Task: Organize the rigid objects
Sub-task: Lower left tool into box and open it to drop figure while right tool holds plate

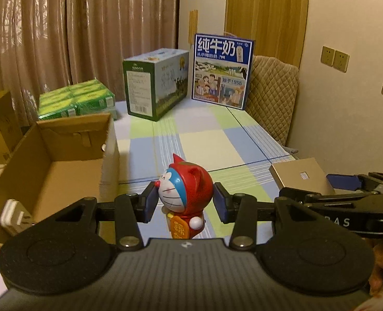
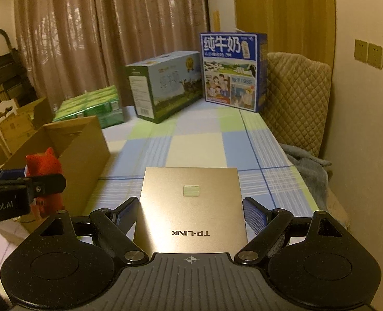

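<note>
We see the checked counter (image 1: 204, 140) with an open carton (image 1: 51, 160) at its left edge. Our right tool (image 2: 190, 215) stands wide, its pads pressed on both sides of the flat gold router (image 2: 191, 202), which juts forward between them, apparently lifted clear of the counter. Our left tool (image 1: 185, 202) is closed narrowly on the toy (image 1: 185, 197), pads at either side of its head, just right of the carton.
</note>
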